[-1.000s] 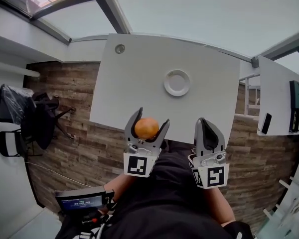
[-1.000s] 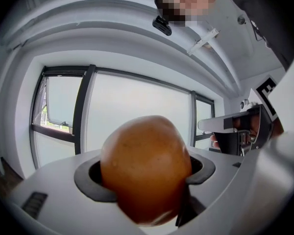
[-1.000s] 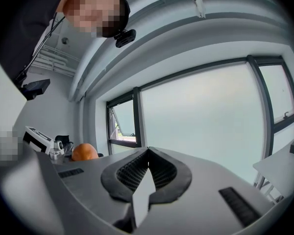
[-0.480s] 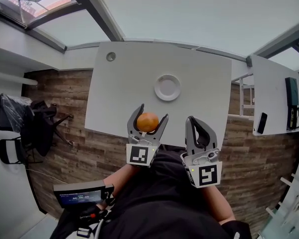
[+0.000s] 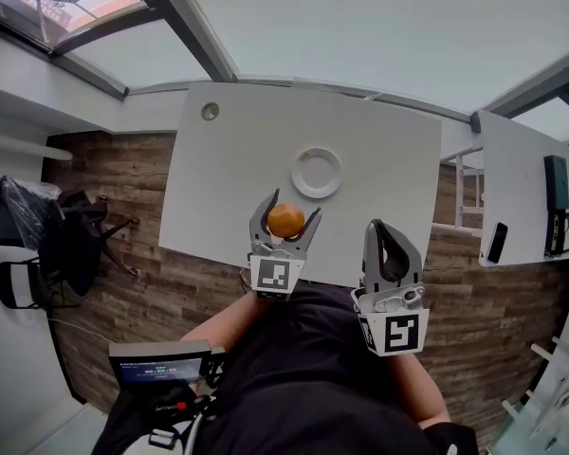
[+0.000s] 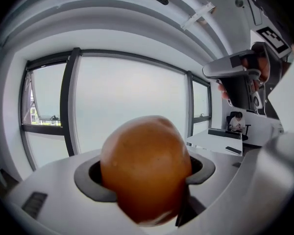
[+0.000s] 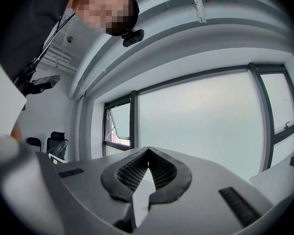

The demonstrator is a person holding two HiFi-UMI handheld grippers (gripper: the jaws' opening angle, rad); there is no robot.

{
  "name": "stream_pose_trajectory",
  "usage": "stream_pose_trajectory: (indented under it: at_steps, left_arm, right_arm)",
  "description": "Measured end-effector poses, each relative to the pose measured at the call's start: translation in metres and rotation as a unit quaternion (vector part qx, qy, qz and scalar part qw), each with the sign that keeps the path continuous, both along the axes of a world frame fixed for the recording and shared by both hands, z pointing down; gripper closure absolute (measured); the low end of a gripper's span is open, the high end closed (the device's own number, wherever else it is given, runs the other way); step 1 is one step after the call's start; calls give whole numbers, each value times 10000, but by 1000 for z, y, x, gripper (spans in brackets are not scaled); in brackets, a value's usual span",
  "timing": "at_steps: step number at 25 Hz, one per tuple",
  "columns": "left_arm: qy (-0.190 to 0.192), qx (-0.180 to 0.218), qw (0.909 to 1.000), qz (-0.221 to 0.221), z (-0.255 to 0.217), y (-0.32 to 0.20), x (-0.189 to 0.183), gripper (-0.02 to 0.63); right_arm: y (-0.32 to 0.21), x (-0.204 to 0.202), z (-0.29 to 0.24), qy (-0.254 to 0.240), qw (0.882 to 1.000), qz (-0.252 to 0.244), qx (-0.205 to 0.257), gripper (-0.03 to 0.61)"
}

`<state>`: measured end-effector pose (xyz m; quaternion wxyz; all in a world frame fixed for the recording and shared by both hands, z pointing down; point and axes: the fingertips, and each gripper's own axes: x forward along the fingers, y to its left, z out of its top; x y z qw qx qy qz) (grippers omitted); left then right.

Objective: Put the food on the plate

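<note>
Orange food pinched in left tongs, near white plate, right tongs pressed together

A smooth, rounded orange-brown piece of food is held between the jaws of the left gripper, just below the frame's centre, and is seen against the near part of the white bench. A round white plate lies flat on the bench just above and to the right.
</note>
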<state>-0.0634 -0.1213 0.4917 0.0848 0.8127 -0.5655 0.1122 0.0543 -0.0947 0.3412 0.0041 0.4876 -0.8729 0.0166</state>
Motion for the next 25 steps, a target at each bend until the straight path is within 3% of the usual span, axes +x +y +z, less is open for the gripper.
stream_pose_trajectory:
  at_steps: [6, 10, 14, 18, 21, 25]
  left_arm:
    - [-271, -127, 9995, 130, 20, -22, 4, 247]
    - [-240, -308, 9990, 236, 36, -35, 9, 247]
    - [-151, -612, 9980, 84, 60, -47, 7, 247]
    - [-369, -827, 9958, 144, 80, -55, 6, 247]
    - [-468, -941, 9942, 236, 92, -61, 6, 247]
    - [-331, -1257, 9915, 104, 112, -66, 1, 247]
  right_arm:
    - [-8, -6, 3, 55, 9997, -229, -58, 572]
    - [-12, -10, 10, 112, 9989, -391, -227, 572]
    - [-20, -7, 18, 123, 9986, -385, -342, 572]
    - [-25, -3, 24, 107, 9983, -347, -445, 572]
    - [-27, -4, 24, 172, 9983, -392, -393, 572]
    - [-29, -3, 20, 236, 9987, -364, -268, 572]
